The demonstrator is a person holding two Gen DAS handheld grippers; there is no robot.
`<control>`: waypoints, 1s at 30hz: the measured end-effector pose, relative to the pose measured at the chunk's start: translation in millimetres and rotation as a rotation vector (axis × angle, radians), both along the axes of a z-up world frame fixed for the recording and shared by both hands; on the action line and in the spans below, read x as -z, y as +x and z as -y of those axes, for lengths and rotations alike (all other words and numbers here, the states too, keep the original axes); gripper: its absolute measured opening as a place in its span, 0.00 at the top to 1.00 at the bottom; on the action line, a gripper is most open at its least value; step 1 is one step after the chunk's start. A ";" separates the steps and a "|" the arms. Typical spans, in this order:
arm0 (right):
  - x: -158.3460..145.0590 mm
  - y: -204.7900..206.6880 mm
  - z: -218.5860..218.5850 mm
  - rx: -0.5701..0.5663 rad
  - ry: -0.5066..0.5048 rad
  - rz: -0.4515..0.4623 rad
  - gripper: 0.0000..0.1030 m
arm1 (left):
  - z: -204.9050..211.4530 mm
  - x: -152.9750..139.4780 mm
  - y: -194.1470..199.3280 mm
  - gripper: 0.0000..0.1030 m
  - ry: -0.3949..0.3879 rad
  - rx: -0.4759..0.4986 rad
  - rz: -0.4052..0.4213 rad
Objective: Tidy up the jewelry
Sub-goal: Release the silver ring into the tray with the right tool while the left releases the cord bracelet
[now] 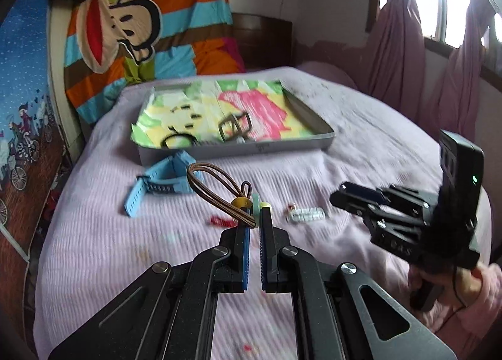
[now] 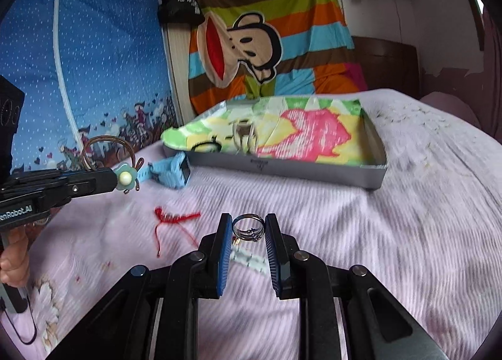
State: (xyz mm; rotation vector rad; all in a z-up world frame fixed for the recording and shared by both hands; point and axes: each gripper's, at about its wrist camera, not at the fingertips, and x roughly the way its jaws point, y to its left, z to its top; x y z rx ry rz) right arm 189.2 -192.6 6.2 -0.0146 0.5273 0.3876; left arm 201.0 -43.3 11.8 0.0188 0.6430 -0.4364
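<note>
My left gripper (image 1: pixel 258 217) is shut on a brown cord bracelet (image 1: pixel 210 187) with a pale green flower charm (image 2: pixel 125 178), held above the bed; it shows from the side in the right wrist view (image 2: pixel 117 179). My right gripper (image 2: pixel 248 228) is shut on a silver ring (image 2: pixel 248 228), also above the bed; it shows in the left wrist view (image 1: pixel 342 192). A grey tin tray (image 1: pixel 238 148) lined with a colourful cloth holds dark bracelets. It also shows in the right wrist view (image 2: pixel 282 168).
On the lilac bedspread (image 1: pixel 345 127) lie a blue watch (image 1: pixel 163 185), a red string bracelet (image 2: pixel 175 218) and a clear beaded bracelet (image 1: pixel 306 214). A striped monkey blanket (image 1: pixel 141 24) hangs behind. Pink curtains (image 1: pixel 401 55) hang at the right.
</note>
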 end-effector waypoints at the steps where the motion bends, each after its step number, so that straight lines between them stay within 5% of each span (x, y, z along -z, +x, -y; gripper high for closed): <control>1: -3.7 6.0 0.5 0.006 0.000 0.013 0.81 | 1.4 -2.9 3.8 0.97 -0.004 -0.013 0.019; 10: -26.7 74.9 14.2 0.065 0.094 0.056 0.80 | 3.9 -26.7 56.0 0.97 -0.055 -0.070 0.081; 15: -26.3 110.1 1.5 0.039 0.047 0.033 0.81 | 8.6 -32.2 94.4 0.97 -0.050 -0.082 0.081; 21: -3.2 133.9 -11.9 0.019 -0.028 -0.020 0.80 | 16.9 -10.4 139.8 0.97 0.006 -0.103 0.016; 30: 16.7 150.6 -14.5 -0.011 0.004 -0.128 0.80 | 19.8 14.4 161.8 0.96 0.021 -0.115 -0.036</control>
